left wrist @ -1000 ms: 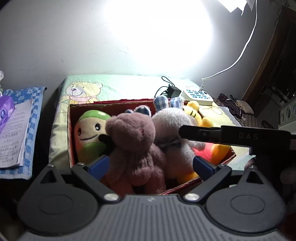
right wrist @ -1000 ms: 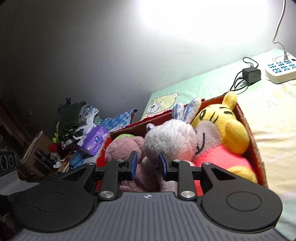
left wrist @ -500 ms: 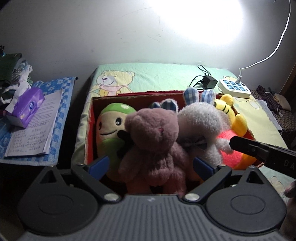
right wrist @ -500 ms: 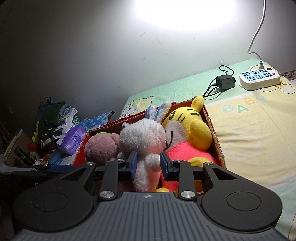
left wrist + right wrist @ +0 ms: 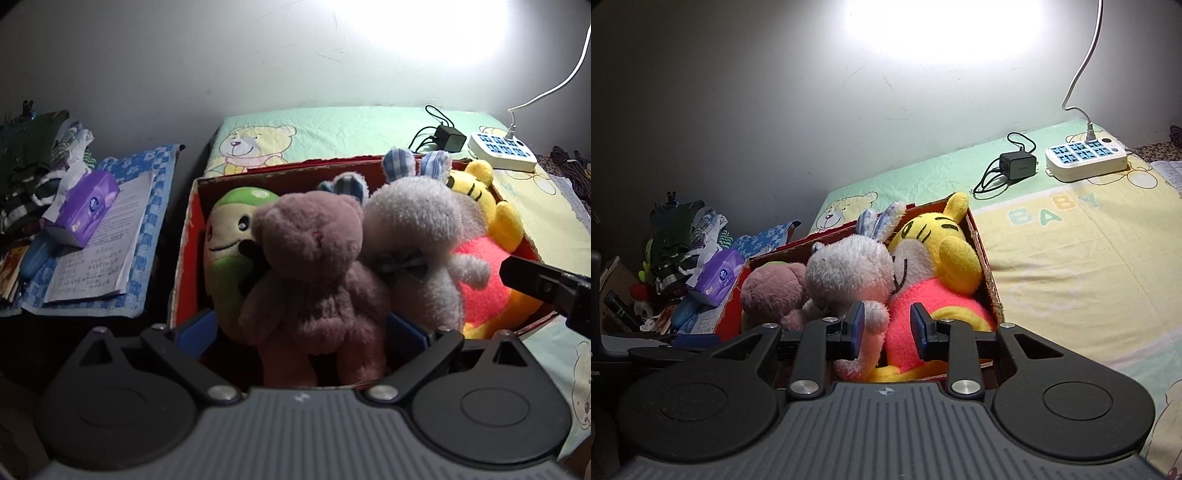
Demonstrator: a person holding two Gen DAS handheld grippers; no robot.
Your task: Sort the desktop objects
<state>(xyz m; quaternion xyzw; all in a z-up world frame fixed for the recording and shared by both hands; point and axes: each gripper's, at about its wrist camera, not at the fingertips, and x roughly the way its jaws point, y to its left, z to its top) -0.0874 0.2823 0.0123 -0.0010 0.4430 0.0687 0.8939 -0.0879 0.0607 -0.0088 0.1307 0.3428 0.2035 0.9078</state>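
A red cardboard box (image 5: 186, 236) (image 5: 984, 266) stands on the blanket, packed with plush toys. From left to right they are a green and cream plush (image 5: 229, 236), a pink bear (image 5: 314, 258) (image 5: 772, 291), a white bunny (image 5: 413, 221) (image 5: 849, 269) and a yellow tiger (image 5: 476, 195) (image 5: 934, 236). My left gripper (image 5: 301, 328) is wide open at the box's near edge, its fingers either side of the bear without pinching it. My right gripper (image 5: 888, 330) shows a narrow gap in front of the bunny's paw and holds nothing. Its black body (image 5: 535, 284) shows at the right edge of the left wrist view.
Left of the box lie a purple tissue pack (image 5: 86, 206) (image 5: 716, 278), written papers (image 5: 99, 258) on a blue checked cloth, and a heap of clothes (image 5: 33, 166). A black charger (image 5: 1017, 166) and a white power strip (image 5: 1086, 155) sit near the wall. The baby blanket (image 5: 1071, 258) stretches right.
Both grippers have drawn back from the box, so the toys look smaller. The right gripper's body slid from across the toys to the right edge of the left wrist view.
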